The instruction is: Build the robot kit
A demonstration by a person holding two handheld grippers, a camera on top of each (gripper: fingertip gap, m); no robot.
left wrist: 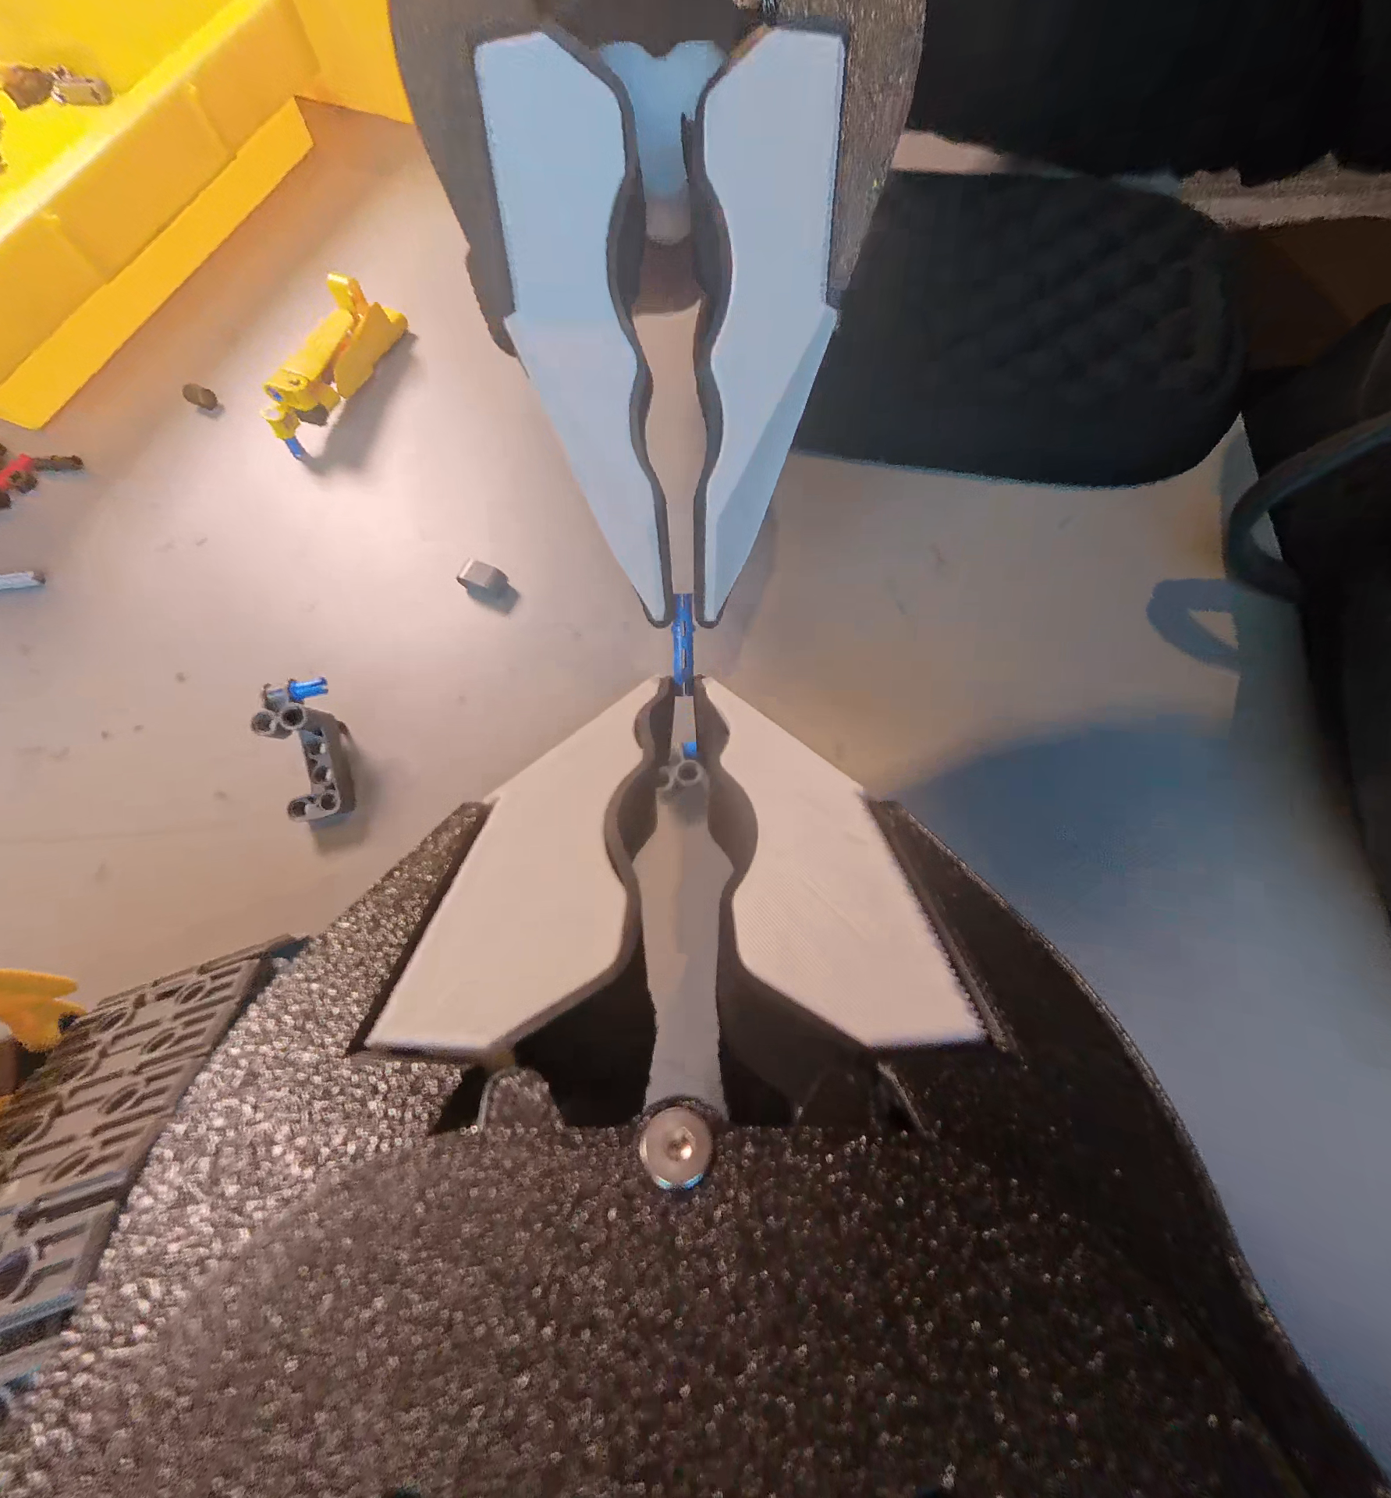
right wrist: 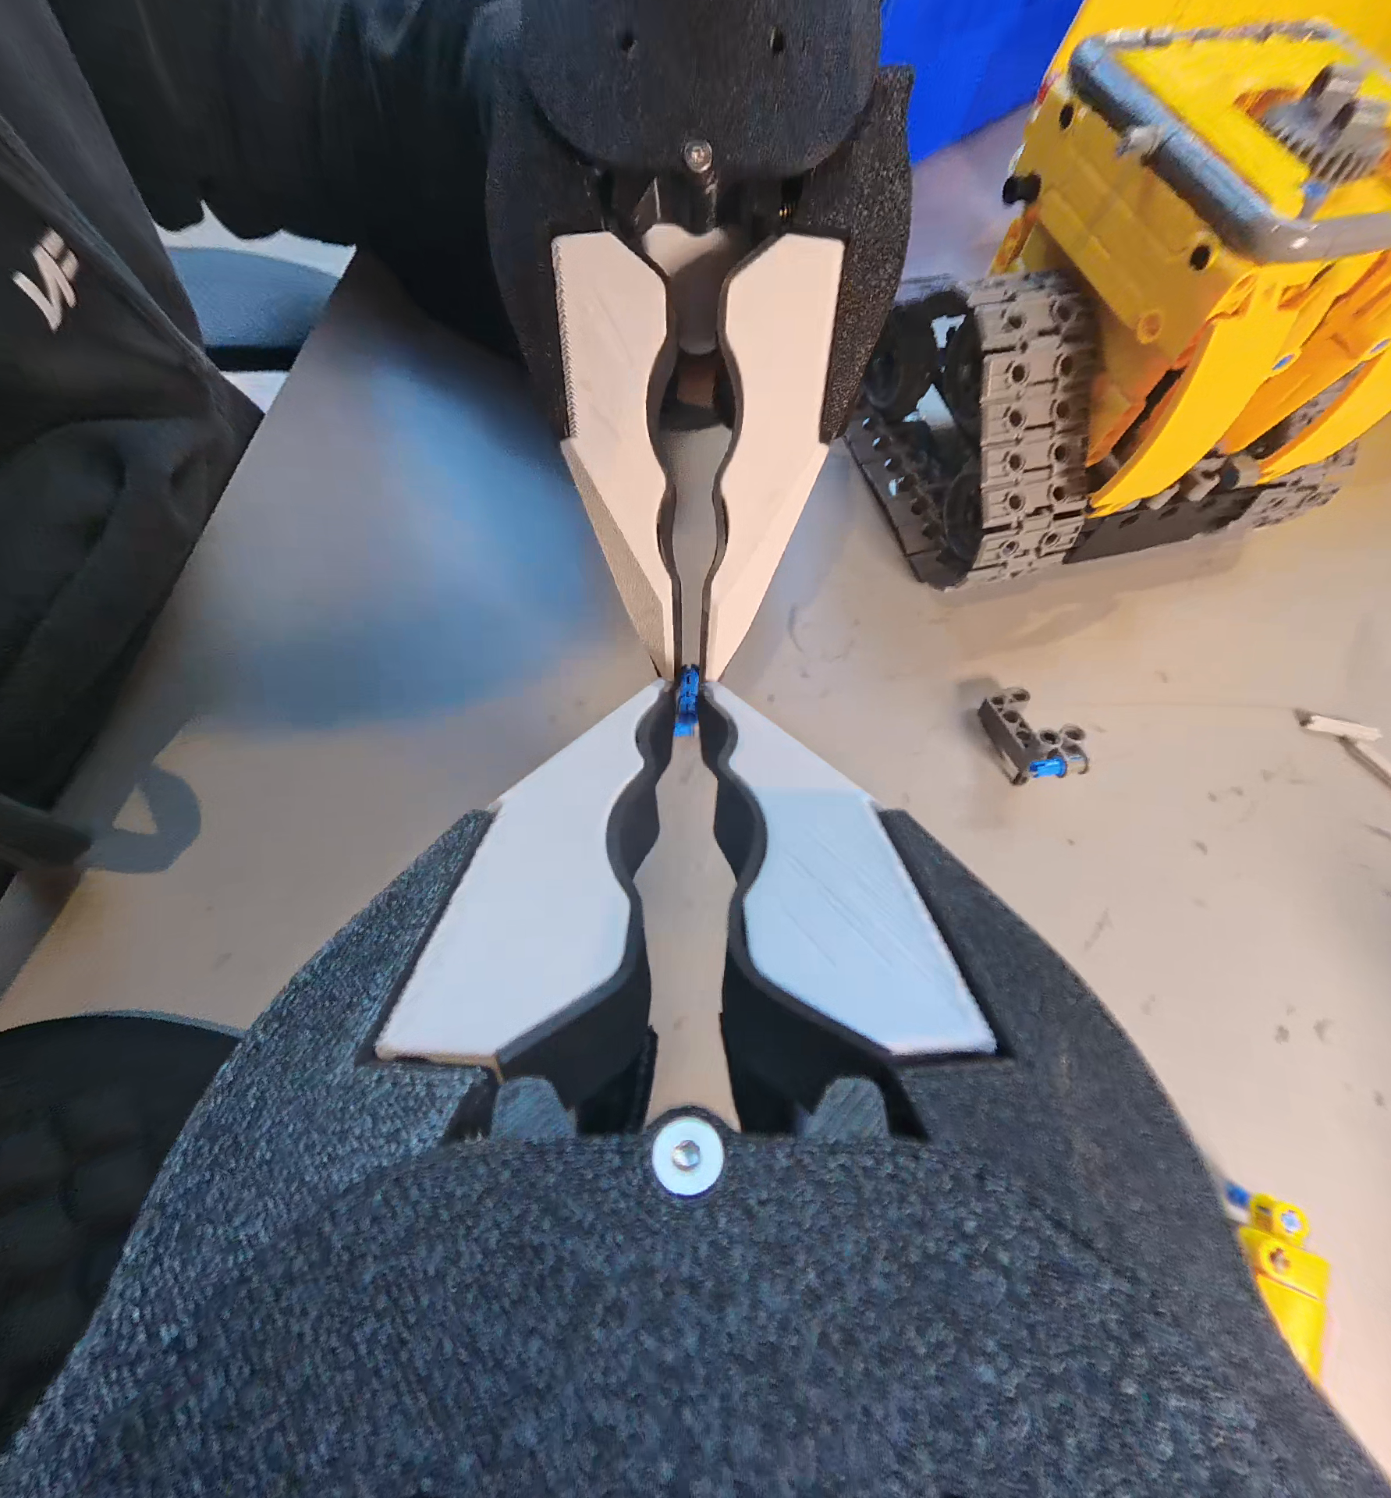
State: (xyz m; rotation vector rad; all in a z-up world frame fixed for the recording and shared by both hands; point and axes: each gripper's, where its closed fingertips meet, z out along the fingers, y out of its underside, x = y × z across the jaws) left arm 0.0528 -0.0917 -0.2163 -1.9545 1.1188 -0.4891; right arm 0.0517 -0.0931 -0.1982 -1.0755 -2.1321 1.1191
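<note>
While both grippers meet tip to tip over the table (left wrist: pixel 1000 608), I see my left gripper (left wrist: pixel 680 689) with its fingers (left wrist: pixel 562 875) narrowed onto a small grey connector (left wrist: pixel 685 774) that carries a blue pin (left wrist: pixel 684 640). Straight across, my right gripper (right wrist: pixel 685 697) has its fingers (right wrist: pixel 821 892) pinched tight on the far end of that same blue pin, so the pin bridges the two sets of tips above the table. Just past the left gripper, a dark grey bent beam (left wrist: pixel 311 762) with its own blue pin lies flat, and a little grey block (left wrist: pixel 485 577) sits beyond it. Farther on rests a yellow sub-assembly (left wrist: pixel 335 353), then a yellow tray (left wrist: pixel 108 243) holding loose dark parts. From the right wrist view, another short grey beam (right wrist: pixel 1028 742) lies apart to the side, two pale grey axles (right wrist: pixel 1360 750) beyond it, and a yellow tracked vehicle model (right wrist: pixel 1162 308) stands at the back.
</note>
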